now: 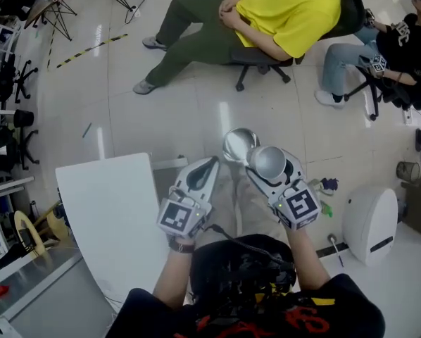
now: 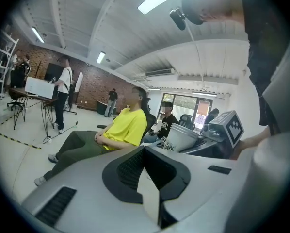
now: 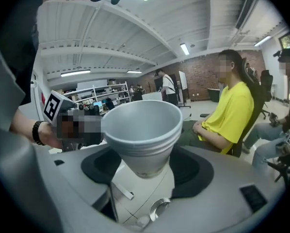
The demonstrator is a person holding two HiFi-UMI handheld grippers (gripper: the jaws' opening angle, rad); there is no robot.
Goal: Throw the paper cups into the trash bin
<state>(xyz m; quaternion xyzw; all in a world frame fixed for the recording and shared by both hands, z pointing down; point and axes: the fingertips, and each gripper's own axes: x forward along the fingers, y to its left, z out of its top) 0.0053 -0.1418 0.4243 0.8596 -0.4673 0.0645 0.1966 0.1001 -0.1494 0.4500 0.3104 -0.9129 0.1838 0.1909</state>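
My right gripper (image 1: 268, 166) is shut on a white paper cup (image 1: 267, 160), held out in front of me above the floor. In the right gripper view the cup (image 3: 142, 130) stands between the grey jaws, rim uppermost, with ridges below the rim. My left gripper (image 1: 210, 165) hangs beside it on the left, jaws together at the tips and nothing in them. The left gripper view shows the same cup (image 2: 181, 137) off to its right. A shiny round metal thing (image 1: 239, 144) sits on the floor just past both grippers; I cannot tell whether it is the bin.
A white table (image 1: 112, 217) stands at my left. A white domed container (image 1: 369, 224) sits on the floor at the right. A person in a yellow shirt (image 1: 288, 9) sits on a chair ahead, another seated person (image 1: 400, 48) at the far right. Tripods and chairs line the left side.
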